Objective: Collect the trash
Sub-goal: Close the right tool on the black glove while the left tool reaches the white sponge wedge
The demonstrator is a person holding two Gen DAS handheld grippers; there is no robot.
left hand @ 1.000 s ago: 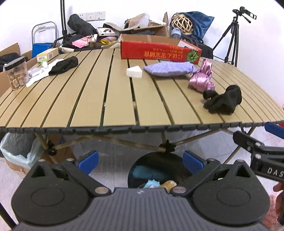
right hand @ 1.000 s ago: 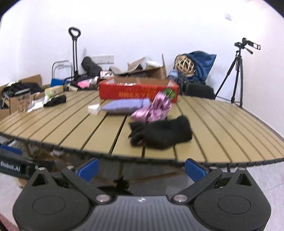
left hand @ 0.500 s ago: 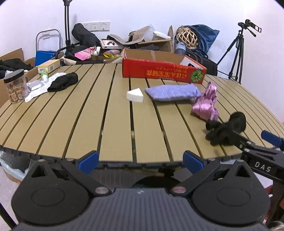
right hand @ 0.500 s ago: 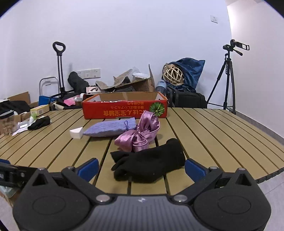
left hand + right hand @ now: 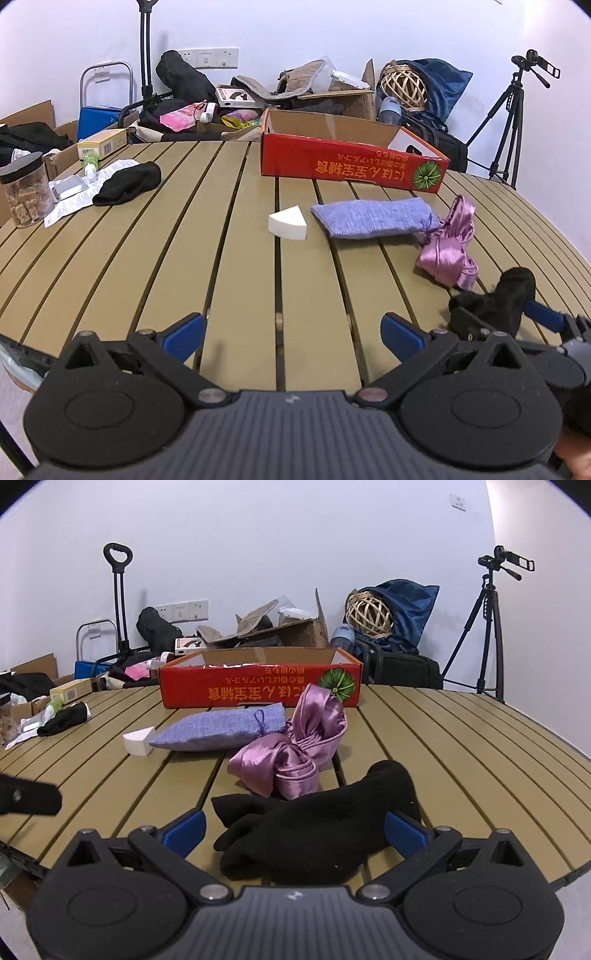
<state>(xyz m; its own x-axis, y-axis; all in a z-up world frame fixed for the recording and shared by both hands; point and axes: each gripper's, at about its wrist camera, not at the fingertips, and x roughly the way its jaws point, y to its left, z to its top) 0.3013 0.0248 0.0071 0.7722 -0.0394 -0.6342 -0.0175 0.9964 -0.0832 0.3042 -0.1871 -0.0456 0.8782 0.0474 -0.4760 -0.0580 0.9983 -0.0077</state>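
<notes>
black glove [image 5: 317, 834] | crumpled, lying flat | near table edge, touching pink satin pouch [image 5: 295, 753]

Black glove [image 5: 495, 301] partly behind hand-held gripper [image 5: 517, 321]

Plain white wall [image 5: 295, 535] all round, with a strip of sockets [image 5: 208, 58] low down. A tan slatted table [image 5: 240, 280] fills most of the view. Behind it sits a pile of cardboard boxes [image 5: 295, 627] and bags, a blue bag [image 5: 406, 605], and a tripod [image 5: 487, 627] with a camera in the corner.
</notes>
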